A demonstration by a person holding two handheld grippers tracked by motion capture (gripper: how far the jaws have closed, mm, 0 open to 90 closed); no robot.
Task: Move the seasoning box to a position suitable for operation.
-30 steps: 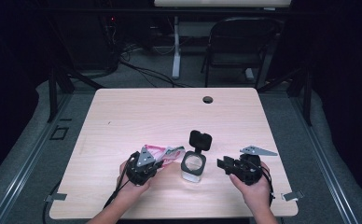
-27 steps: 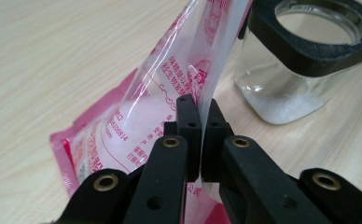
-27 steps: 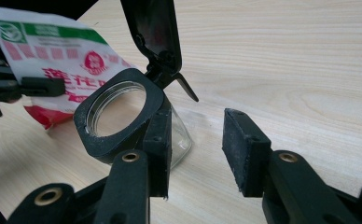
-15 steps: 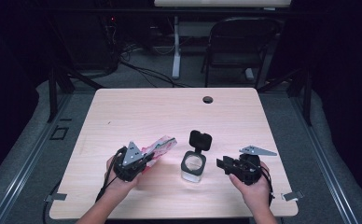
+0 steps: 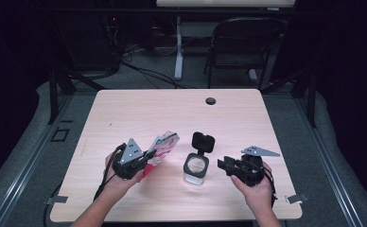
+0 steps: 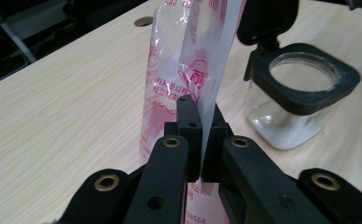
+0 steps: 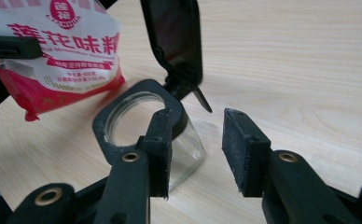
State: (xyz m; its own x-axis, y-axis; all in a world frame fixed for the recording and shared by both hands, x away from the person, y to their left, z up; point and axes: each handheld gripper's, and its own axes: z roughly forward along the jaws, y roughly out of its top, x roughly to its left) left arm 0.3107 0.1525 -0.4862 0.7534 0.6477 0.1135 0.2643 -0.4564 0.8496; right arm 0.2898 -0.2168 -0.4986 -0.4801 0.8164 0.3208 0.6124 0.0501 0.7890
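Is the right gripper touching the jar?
Apart. In the high view, bare table shows between the right gripper and the jar; in the right gripper view its jaws stand open with nothing between them.

Light wood-grain table [image 5: 125, 113], rounded corners, round cable hole [image 5: 211, 100] near far edge. Clear glass jar [image 5: 195, 168] with black rim stands on it near the front, black hinged lid [image 5: 203, 142] flipped open.
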